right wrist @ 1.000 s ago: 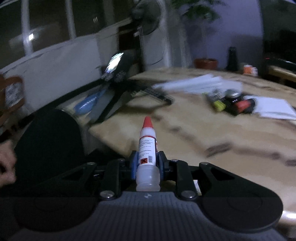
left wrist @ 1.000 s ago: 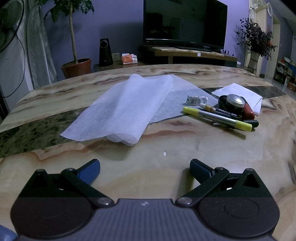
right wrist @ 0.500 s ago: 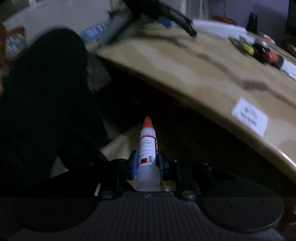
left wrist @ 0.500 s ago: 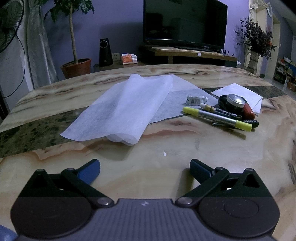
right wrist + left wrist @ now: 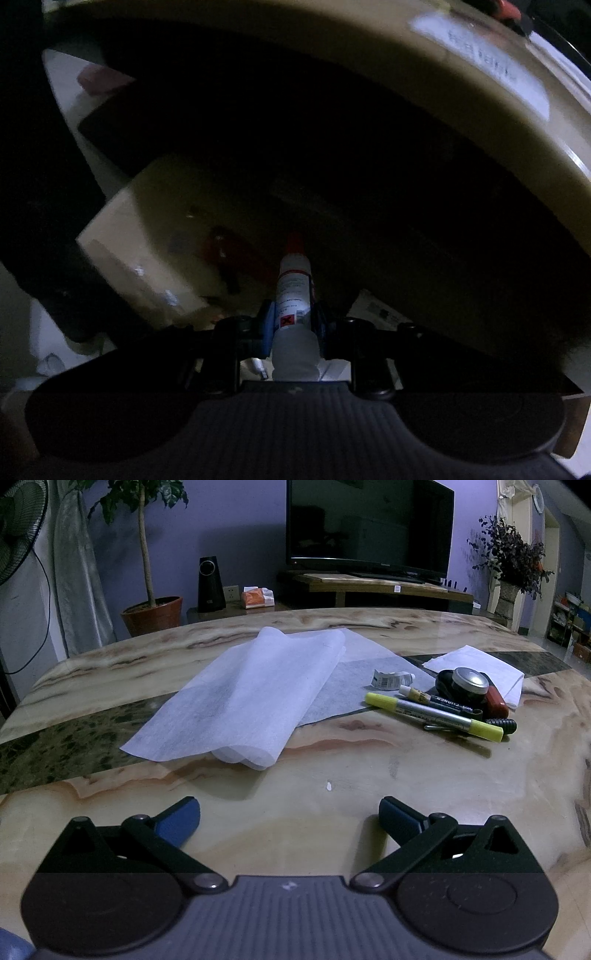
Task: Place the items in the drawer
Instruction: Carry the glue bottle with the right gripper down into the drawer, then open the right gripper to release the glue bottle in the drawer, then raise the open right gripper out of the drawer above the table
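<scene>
Under the surface edge, right view: pale drawer point(image 5: 147, 236) stands pulled out below the surface rim point(image 5: 369, 77); dim and blurred; red-and-dark item point(image 5: 229, 258) already lying inside, kind cannot be told
Surface, left view: marble-pattern surface point(image 5: 332, 830) carries the remaining things; white sheets point(image 5: 243, 698) folded over mid-surface; cluster of small items well apart from the left fingers, toward the right
Step in hand: carrying one item to the drawer; judged as the lowering phase just short of release; bottle above the drawer's near part, not yet seen resting on its floor
Right gripper point(image 5: 293, 321): fingers pinching the small glue bottle point(image 5: 293, 295) at its lower body; red cap point(image 5: 294, 242) pointing forward and down toward the drawer
Left gripper point(image 5: 290, 812): fingers spread wide, nothing between them; hovering low over bare surface
Left to do: yellow highlighter point(image 5: 432, 712), white-capped marker point(image 5: 436, 699), round tin point(image 5: 469, 681), red item point(image 5: 495, 703), crumpled tube point(image 5: 391, 677); all on the surface, touching or just beside each other; task judged early to mid
Next move calls for: bringing the bottle down clear of the red-and-dark item and the drawer's front wall; then parting the fingers so it drops or lies flat; withdrawing without catching the surface rim overhead
Risk: bottle is light and round, likely to roll once let go; poor light makes the drawer floor hard to judge
</scene>
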`<state>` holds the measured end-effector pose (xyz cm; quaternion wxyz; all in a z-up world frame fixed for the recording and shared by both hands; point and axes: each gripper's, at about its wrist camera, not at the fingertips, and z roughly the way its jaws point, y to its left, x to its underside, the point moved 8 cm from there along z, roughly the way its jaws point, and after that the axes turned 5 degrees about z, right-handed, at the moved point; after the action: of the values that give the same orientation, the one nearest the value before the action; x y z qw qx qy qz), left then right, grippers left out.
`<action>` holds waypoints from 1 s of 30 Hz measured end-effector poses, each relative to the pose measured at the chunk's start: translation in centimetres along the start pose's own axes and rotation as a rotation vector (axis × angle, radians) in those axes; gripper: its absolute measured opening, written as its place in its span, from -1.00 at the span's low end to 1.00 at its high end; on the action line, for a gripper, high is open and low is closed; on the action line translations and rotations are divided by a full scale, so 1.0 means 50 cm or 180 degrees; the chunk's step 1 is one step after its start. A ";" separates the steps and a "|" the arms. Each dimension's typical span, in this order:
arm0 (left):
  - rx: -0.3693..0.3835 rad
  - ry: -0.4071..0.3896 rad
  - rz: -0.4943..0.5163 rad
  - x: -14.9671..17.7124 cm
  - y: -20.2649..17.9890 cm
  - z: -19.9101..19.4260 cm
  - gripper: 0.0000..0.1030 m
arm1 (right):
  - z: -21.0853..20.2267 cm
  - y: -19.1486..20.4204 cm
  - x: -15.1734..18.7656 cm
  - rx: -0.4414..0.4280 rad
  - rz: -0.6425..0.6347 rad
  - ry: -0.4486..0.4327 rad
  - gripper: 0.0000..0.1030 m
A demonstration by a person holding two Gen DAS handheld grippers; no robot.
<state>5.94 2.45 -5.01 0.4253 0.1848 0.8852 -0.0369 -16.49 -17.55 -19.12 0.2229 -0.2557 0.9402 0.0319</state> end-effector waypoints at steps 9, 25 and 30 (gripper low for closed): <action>0.0000 0.0000 0.0000 0.000 0.000 0.000 0.99 | 0.049 -0.003 -0.018 0.0217 -0.0162 0.0076 -0.51; 0.0000 0.0000 0.0000 0.000 0.000 0.000 0.99 | 0.087 -0.016 -0.022 0.0138 -0.0274 0.0260 -0.61; 0.0000 0.0000 0.0000 0.000 -0.001 0.000 0.99 | 0.064 0.014 -0.018 0.0236 -0.0659 0.0235 -0.58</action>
<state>5.94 2.42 -5.01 0.4252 0.1848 0.8852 -0.0369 -14.88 -15.95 -21.63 0.1995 -0.3441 0.9168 -0.0355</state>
